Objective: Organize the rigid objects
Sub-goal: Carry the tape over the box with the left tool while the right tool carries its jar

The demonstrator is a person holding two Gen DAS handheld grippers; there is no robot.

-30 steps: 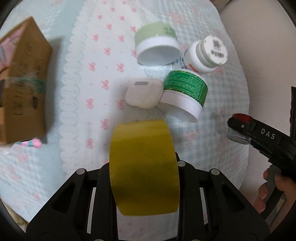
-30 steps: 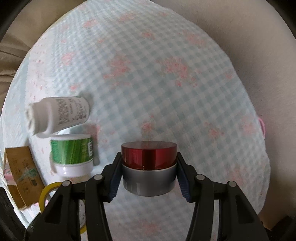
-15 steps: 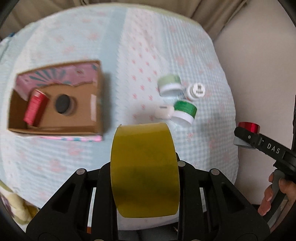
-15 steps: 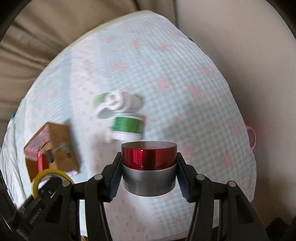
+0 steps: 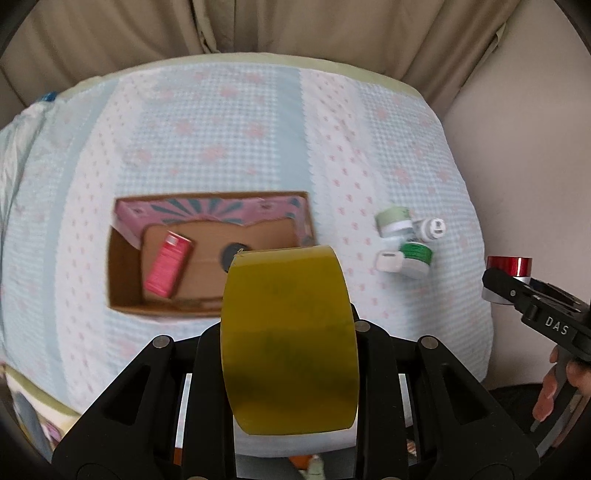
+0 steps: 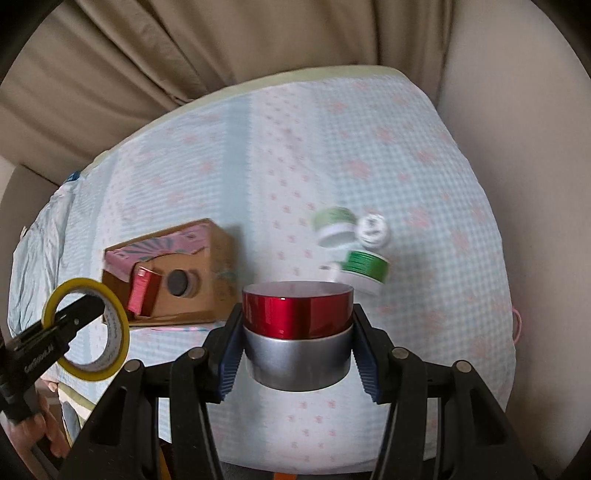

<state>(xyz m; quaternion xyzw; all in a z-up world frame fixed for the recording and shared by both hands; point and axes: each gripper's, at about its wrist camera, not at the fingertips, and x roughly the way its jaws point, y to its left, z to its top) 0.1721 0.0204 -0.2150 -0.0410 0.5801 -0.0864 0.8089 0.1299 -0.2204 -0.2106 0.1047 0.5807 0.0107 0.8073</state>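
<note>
My left gripper (image 5: 290, 332) is shut on a yellow tape roll (image 5: 288, 339) and holds it high above the bed. My right gripper (image 6: 297, 339) is shut on a red-and-silver jar (image 6: 297, 336), also held high. An open cardboard box (image 5: 125, 291) lies on the bed with a red can (image 5: 168, 264) and a black round thing (image 5: 234, 253) inside. To its right lie a pale green jar (image 5: 393, 221), a white bottle (image 5: 430, 229), a dark green jar (image 5: 415, 258) and a small white case (image 5: 389, 260). The tape roll (image 6: 86, 334) and the box (image 6: 218, 254) show in the right wrist view too.
The bed has a light blue checked cover (image 5: 221, 147) with pink flowers. Beige curtains (image 5: 258, 26) hang behind it and a beige wall (image 5: 524, 147) stands on the right. The bed's near edge runs just below both grippers.
Both grippers have risen and pulled back from the bed with their objects held. The whole bed, the box and the curtains have come into view.
</note>
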